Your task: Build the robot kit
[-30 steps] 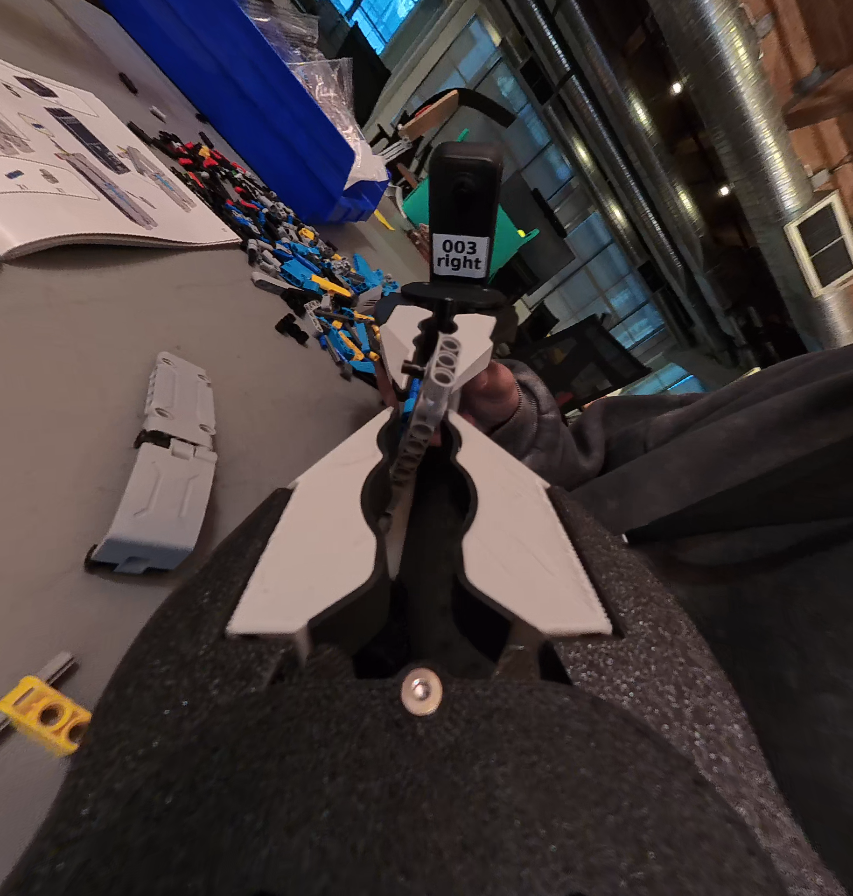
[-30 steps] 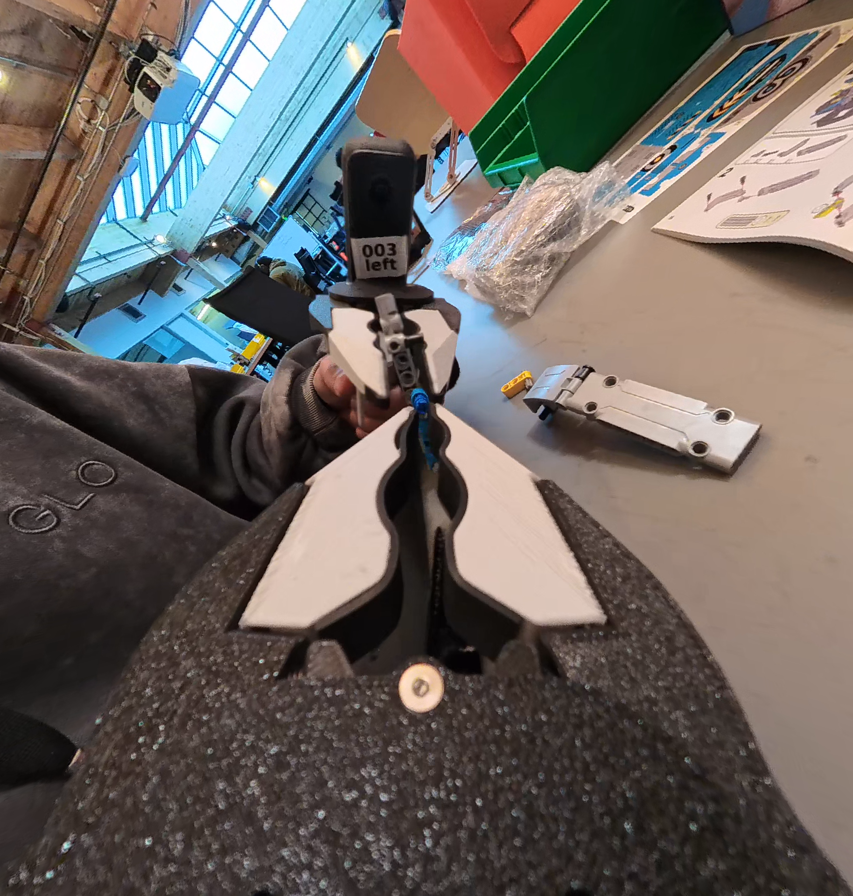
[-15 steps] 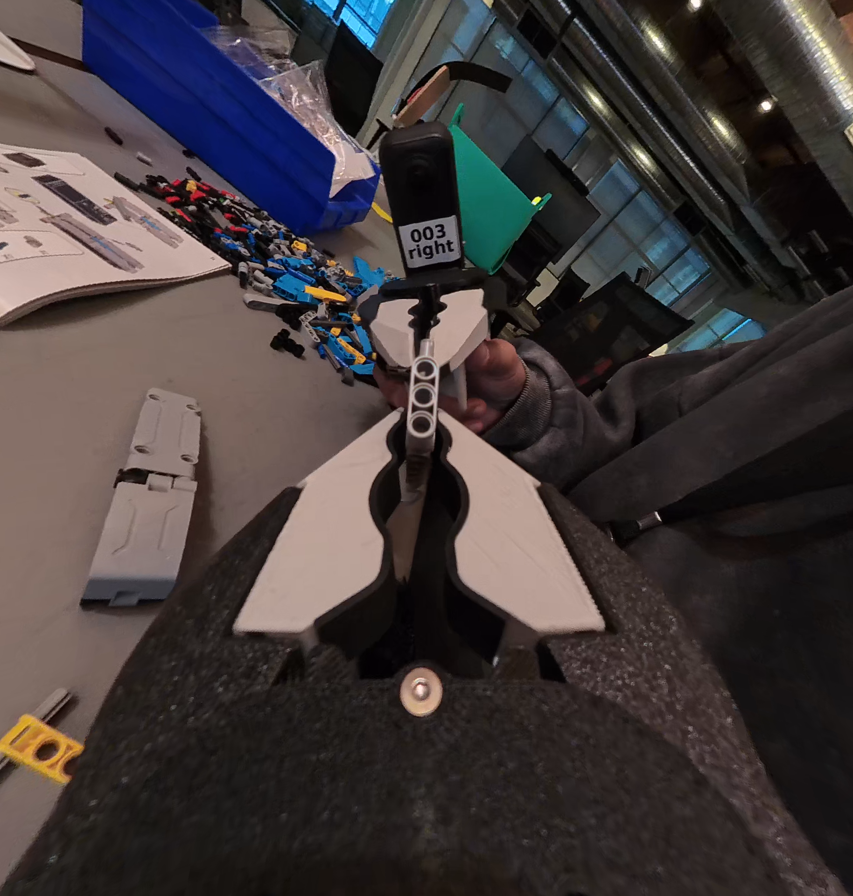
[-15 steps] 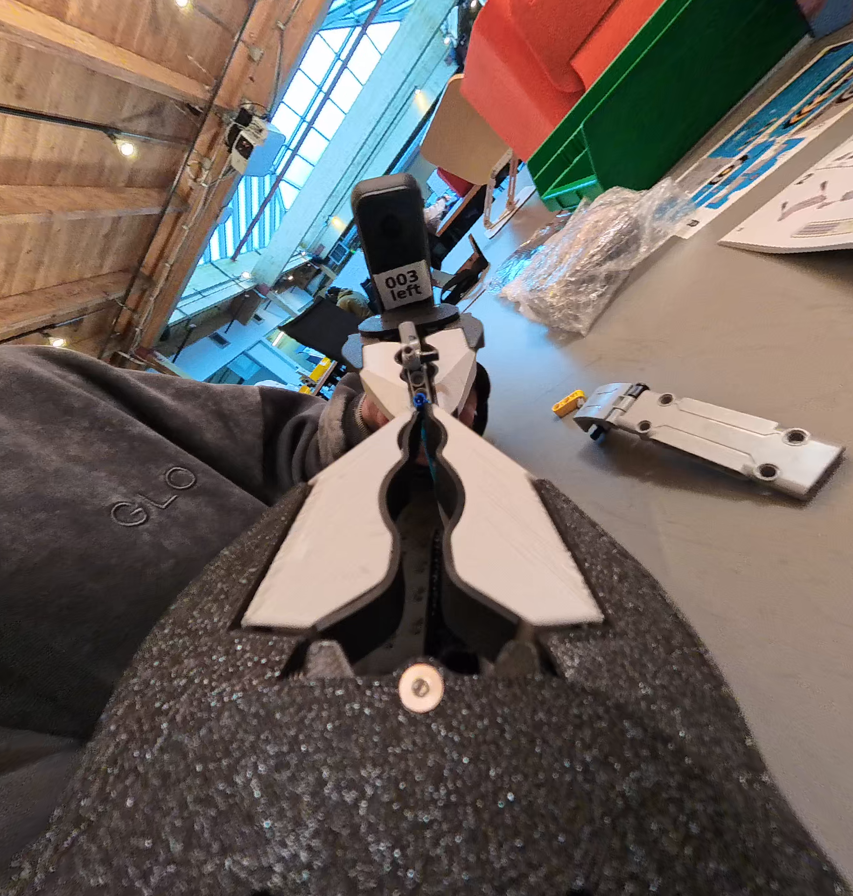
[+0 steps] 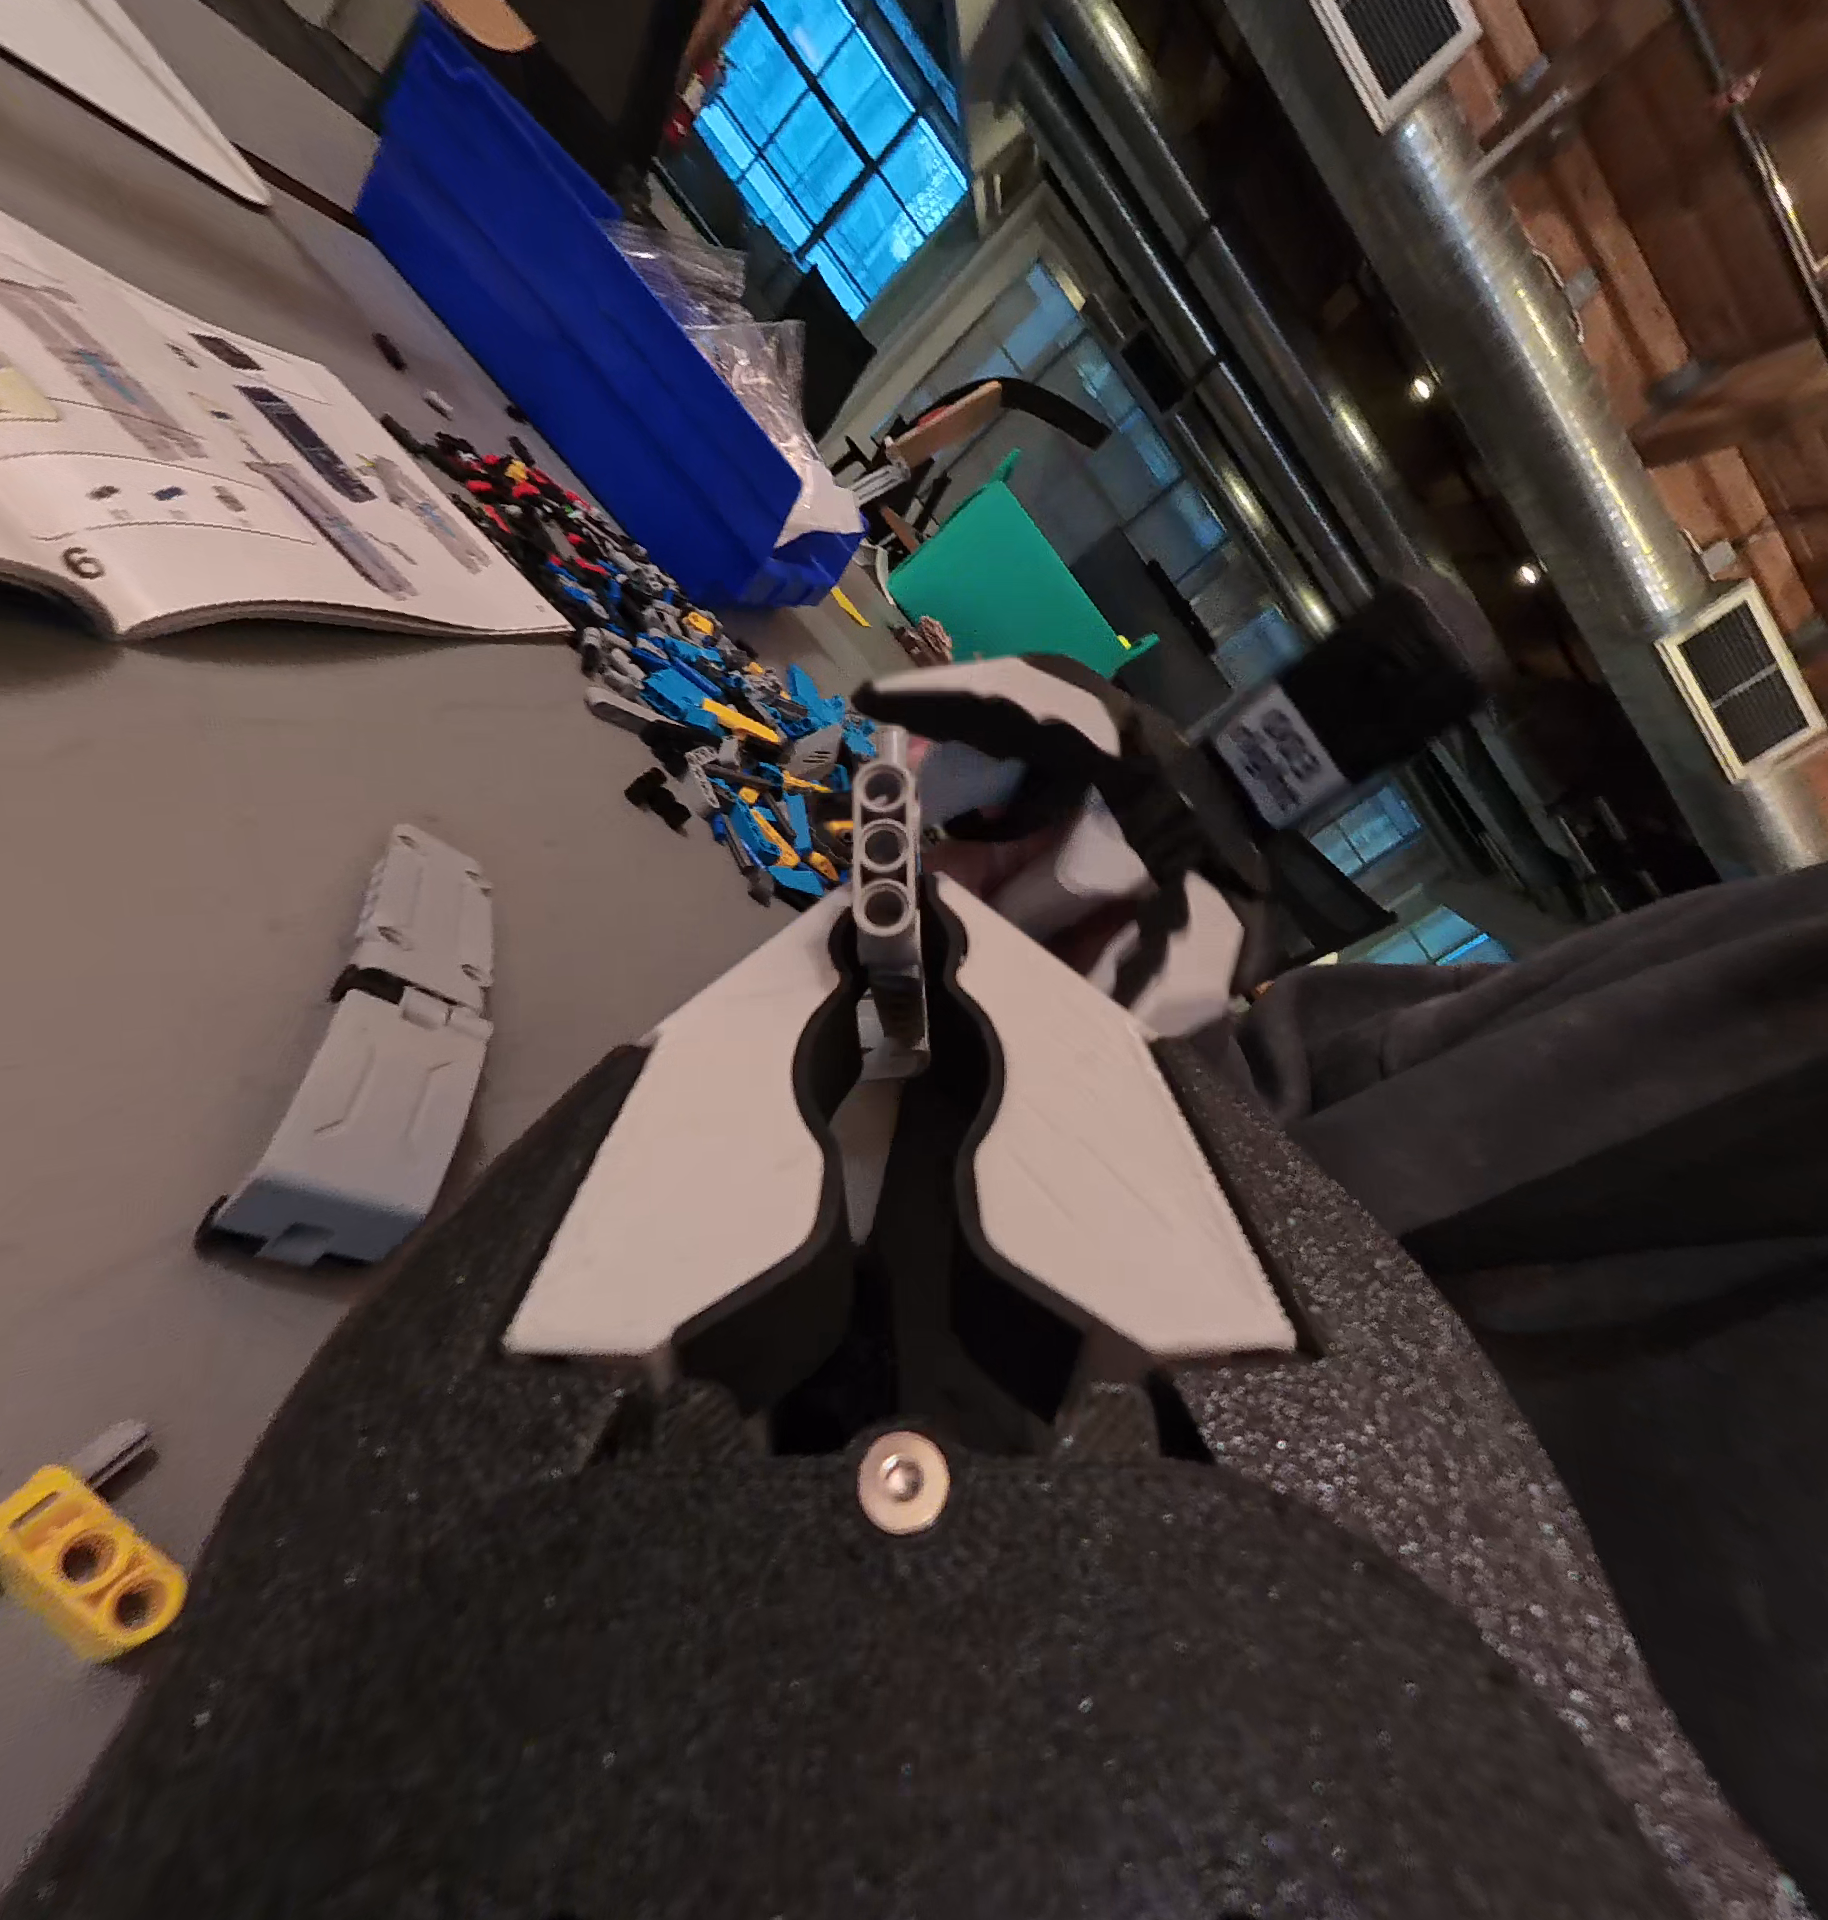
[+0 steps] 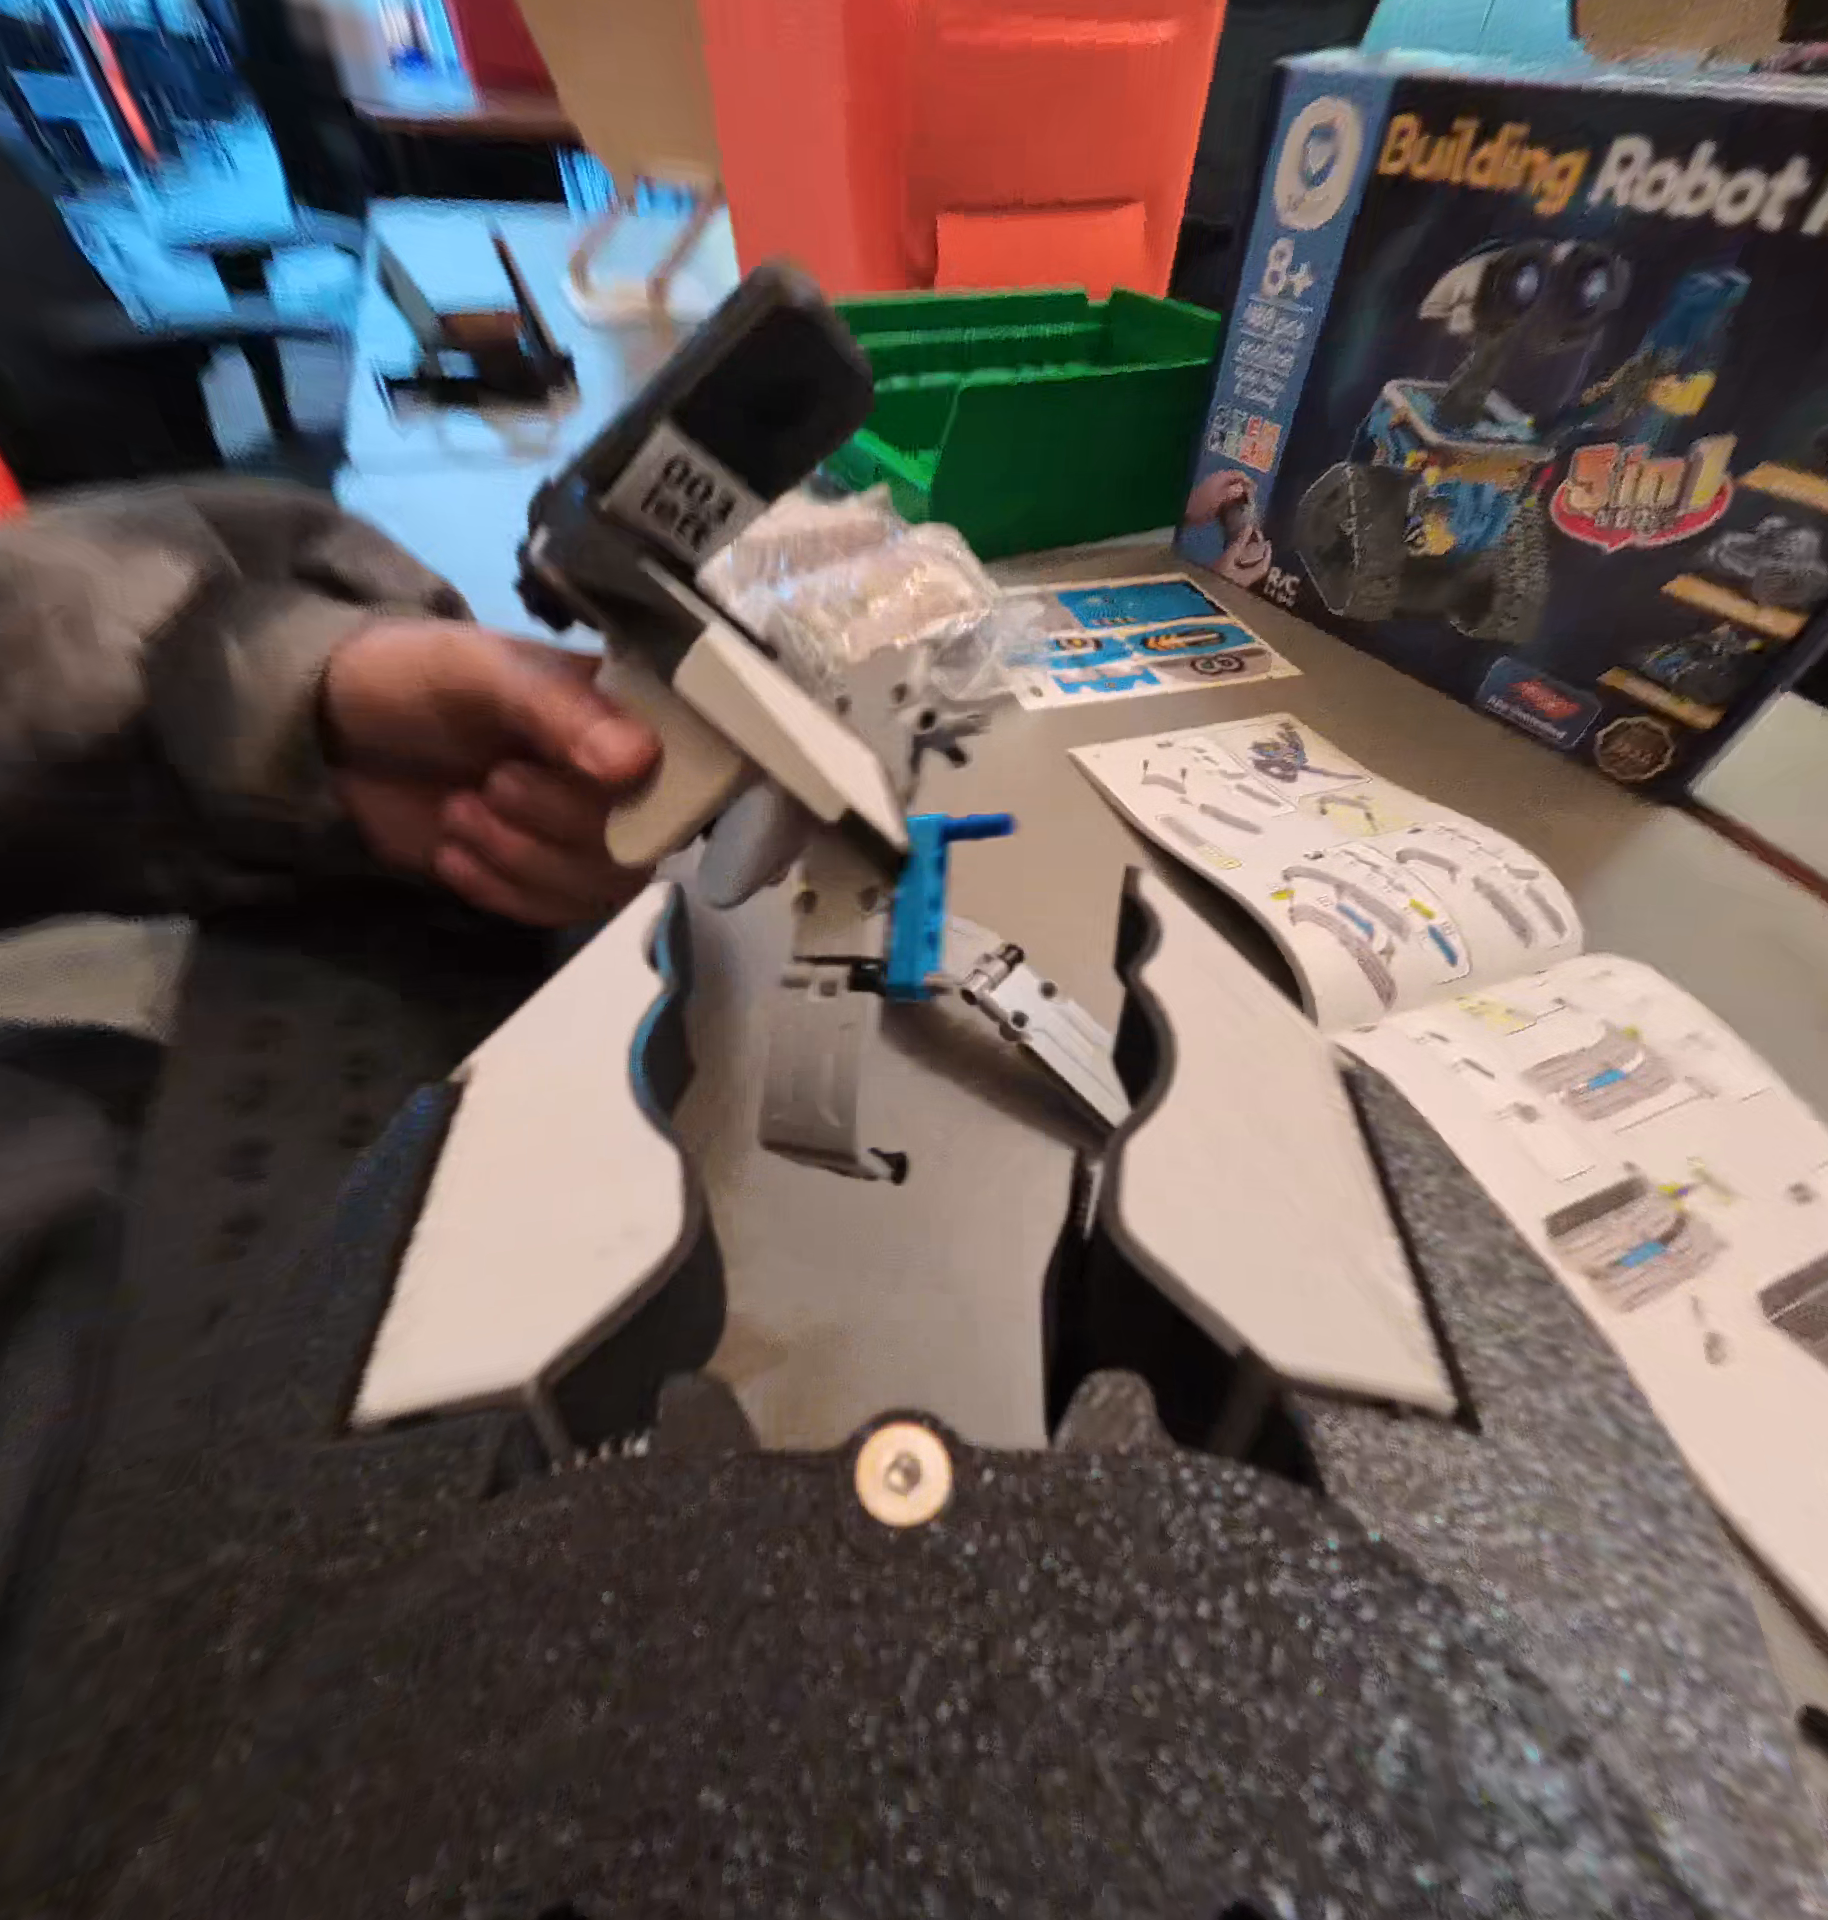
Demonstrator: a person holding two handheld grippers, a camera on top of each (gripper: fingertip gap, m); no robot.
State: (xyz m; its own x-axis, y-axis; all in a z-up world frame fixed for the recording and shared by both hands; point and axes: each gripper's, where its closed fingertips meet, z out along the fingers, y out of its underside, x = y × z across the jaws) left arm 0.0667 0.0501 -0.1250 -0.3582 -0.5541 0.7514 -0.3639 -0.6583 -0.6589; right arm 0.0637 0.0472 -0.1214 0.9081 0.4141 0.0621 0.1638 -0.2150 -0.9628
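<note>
The left gripper [image 5: 894, 914] has its jaws clamped on a grey holed beam [image 5: 886, 831] carrying a blue piece [image 6: 925, 904], while the right gripper [image 6: 894, 894], jaws wide apart and empty, faces it above the surface [image 5: 162, 831], the loose parts pile [image 5: 681, 665] lying at 11 o'clock.

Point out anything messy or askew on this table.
Small building pieces lie scattered loose on the table beside the blue bin. The open instruction booklet has bowed, curling pages. Nothing looks damaged.
</note>
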